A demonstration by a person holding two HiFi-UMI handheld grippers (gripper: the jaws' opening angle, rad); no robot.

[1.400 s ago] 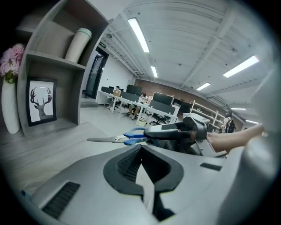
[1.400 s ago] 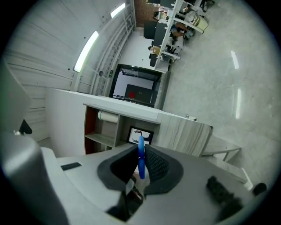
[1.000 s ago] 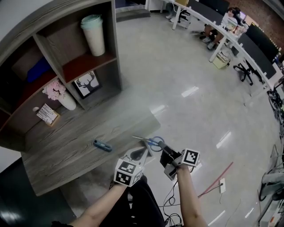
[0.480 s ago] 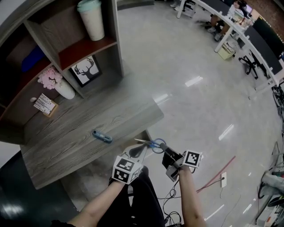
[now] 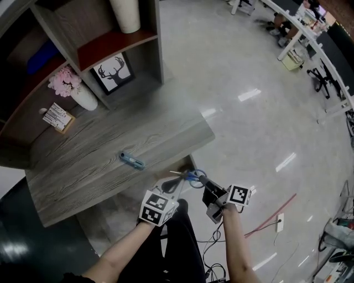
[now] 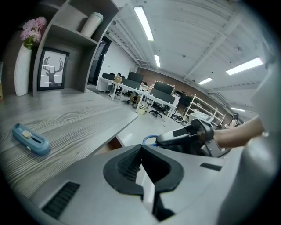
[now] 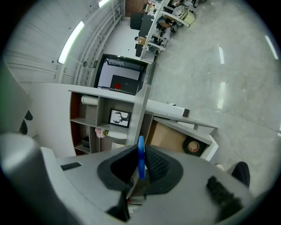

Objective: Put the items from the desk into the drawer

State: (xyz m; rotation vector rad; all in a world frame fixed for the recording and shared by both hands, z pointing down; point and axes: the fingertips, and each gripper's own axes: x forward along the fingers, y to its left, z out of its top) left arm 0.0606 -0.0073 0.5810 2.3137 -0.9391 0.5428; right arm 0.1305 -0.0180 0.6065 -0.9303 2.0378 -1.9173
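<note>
Found the blue-handled scissors [image 5: 193, 177] off the worktop [image 5: 83, 177], pinched by the handle in the right claw [image 5: 202, 181]. Saw them held in the air just past the worktop's near edge, with the blades pointing left toward the left claw [image 5: 175, 186]. Saw, in the right gripper view, the blue handle standing on edge between the 2 ribbed pads, both pressed against it. Read the left claw as closed in the left gripper view, tips together, with nothing between them. Placed the 2 claws side by side and near each other, but could not tell whether the blade tips touched the left one.

Noted the drawer [image 7: 171, 139] open below the worktop in the right gripper view, brown inside, with a black roll of tape [image 7: 191, 146] lying in 1 corner. Judged the scissors not yet inside it. Spotted 1 more item on the worktop: a blue utility knife [image 5: 131, 161], lying flat on the grey wood grain, apart from both claws.

Picked out a shelf unit [image 5: 156, 44] at the worktop's far side, holding a framed deer picture [image 5: 113, 73], a white vase of pink flowers [image 5: 83, 99], and a pale cup [image 5: 126, 14] on the red-brown shelf above. Noted a small printed card [image 5: 57, 117] near the vase. Made out a shiny grey floor [image 5: 249, 72] beyond the worktop, and rows of office desks [image 5: 310, 44] far off.
</note>
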